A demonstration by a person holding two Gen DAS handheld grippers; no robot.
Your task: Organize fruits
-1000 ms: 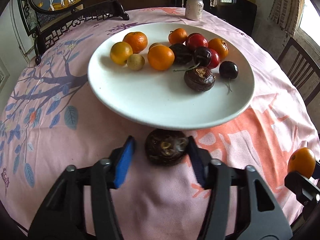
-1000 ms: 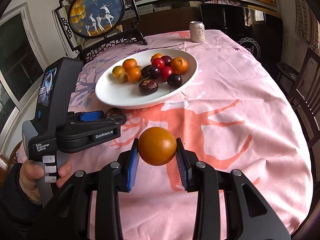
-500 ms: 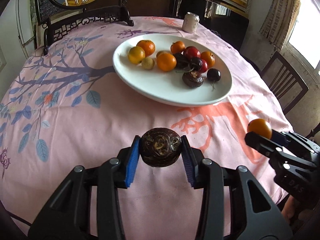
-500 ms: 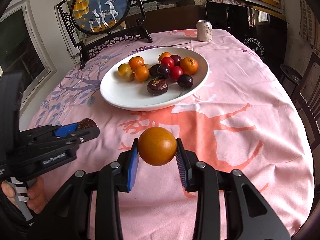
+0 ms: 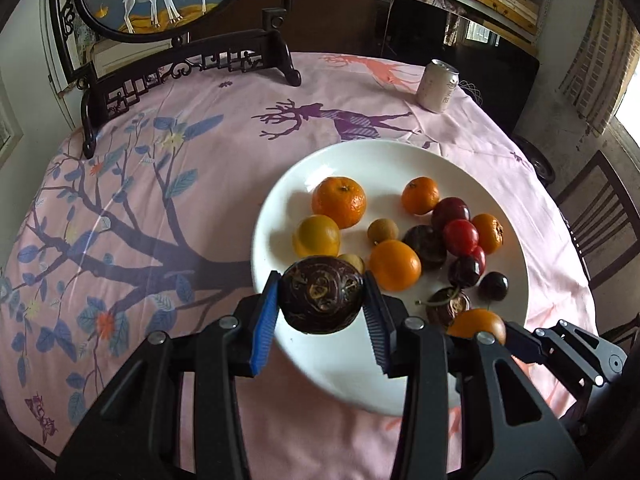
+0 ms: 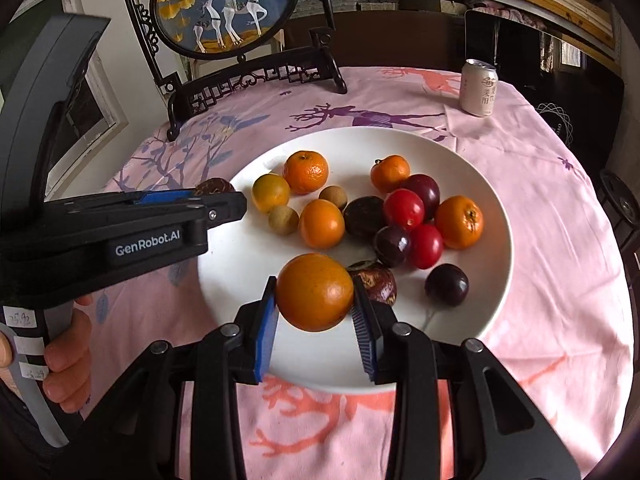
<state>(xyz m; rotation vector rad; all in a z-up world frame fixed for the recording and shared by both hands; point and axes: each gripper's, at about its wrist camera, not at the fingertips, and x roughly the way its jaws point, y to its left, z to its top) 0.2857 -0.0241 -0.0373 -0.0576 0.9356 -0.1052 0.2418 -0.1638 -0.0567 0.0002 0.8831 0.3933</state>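
Observation:
My left gripper (image 5: 322, 304) is shut on a dark brown wrinkled passion fruit (image 5: 322, 300) and holds it above the near left rim of the white plate (image 5: 348, 376). My right gripper (image 6: 316, 304) is shut on an orange (image 6: 315, 292) and holds it over the plate's (image 6: 320, 372) near edge. The plate holds several oranges, red and dark plums, small longans and another passion fruit (image 6: 376, 280). The left gripper also shows in the right wrist view (image 6: 216, 196), at the plate's left rim. The orange shows in the left wrist view (image 5: 476, 324).
A pale drink can (image 5: 438, 86) stands at the table's far right. A framed deer screen on a dark carved stand (image 5: 188, 64) stands at the back left. A pink printed cloth (image 5: 140, 208) covers the round table. Dark chairs (image 5: 600, 216) stand at the right.
Both grippers have moved forward from the near tablecloth to over the plate's near edge, each still holding its fruit. The left gripper closed on the passion fruit a second ago and lifted it.

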